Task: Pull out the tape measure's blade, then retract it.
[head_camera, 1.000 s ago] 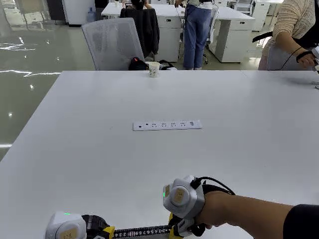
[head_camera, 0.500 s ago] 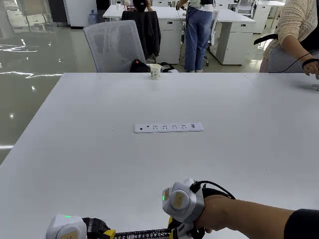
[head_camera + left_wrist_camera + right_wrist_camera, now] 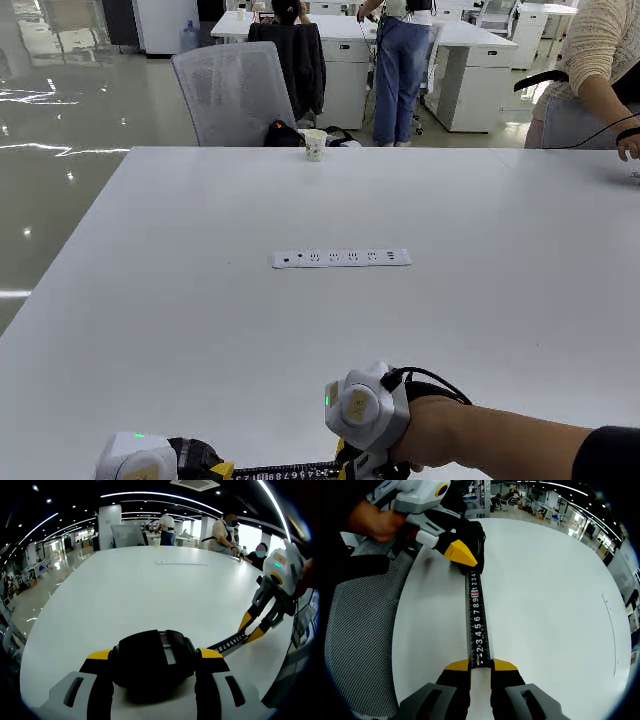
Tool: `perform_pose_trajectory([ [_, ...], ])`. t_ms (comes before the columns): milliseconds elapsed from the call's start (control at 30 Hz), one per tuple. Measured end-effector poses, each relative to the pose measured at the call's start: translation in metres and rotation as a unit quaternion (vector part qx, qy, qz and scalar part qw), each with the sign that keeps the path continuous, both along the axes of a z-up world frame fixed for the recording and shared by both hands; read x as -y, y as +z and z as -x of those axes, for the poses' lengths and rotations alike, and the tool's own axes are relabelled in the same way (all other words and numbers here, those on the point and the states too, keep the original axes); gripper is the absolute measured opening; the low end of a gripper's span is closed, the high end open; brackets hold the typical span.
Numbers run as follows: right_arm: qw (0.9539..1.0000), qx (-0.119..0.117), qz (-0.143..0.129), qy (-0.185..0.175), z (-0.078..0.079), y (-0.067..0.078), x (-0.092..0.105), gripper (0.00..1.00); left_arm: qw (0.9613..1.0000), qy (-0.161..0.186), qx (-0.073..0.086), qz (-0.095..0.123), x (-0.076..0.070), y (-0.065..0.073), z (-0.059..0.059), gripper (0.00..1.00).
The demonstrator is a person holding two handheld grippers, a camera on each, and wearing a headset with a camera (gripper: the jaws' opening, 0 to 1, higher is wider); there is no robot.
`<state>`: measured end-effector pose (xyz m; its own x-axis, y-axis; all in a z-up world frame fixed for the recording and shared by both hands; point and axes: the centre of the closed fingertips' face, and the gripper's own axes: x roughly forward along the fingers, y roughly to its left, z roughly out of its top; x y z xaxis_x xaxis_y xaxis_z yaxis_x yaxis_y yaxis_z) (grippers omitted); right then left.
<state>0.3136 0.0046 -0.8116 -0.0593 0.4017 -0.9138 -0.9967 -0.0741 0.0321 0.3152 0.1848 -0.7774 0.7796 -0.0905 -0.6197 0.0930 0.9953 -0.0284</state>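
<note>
1. Left gripper [image 3: 155, 655]: we find its yellow-tipped jaws clamped on the black tape measure case [image 3: 150, 670], one jaw against each side.
2. Right gripper [image 3: 480, 666]: we find its jaws closed together on the free end of the blade [image 3: 476, 612], pinching it at the lowest printed numbers.
3. The blade is drawn out and runs straight between the two grippers with its numbered face up. It lies low over the white bench [image 3: 300, 340]; we cannot tell whether it touches the surface.
4. In the head view, both grippers sit at the near edge of the bench, the left gripper at lower left and the right gripper just to its right.
5. Farther out on the bench, we note a white power strip [image 3: 341, 258] near the middle and a paper cup [image 3: 315, 144] at the far edge. Both are well apart from the tape measure case.
6. Beyond the far edge stands a grey mesh chair [image 3: 232, 95].
</note>
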Motion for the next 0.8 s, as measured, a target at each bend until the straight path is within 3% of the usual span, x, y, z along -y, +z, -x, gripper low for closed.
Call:
perform_pose_trajectory([
  [800, 1.0000, -0.001, -0.005, 0.000, 0.002, 0.001, -0.011, 0.12, 1.0000, -0.003, -0.001, 0.000, 0.001, -0.001, 0.000, 0.61],
])
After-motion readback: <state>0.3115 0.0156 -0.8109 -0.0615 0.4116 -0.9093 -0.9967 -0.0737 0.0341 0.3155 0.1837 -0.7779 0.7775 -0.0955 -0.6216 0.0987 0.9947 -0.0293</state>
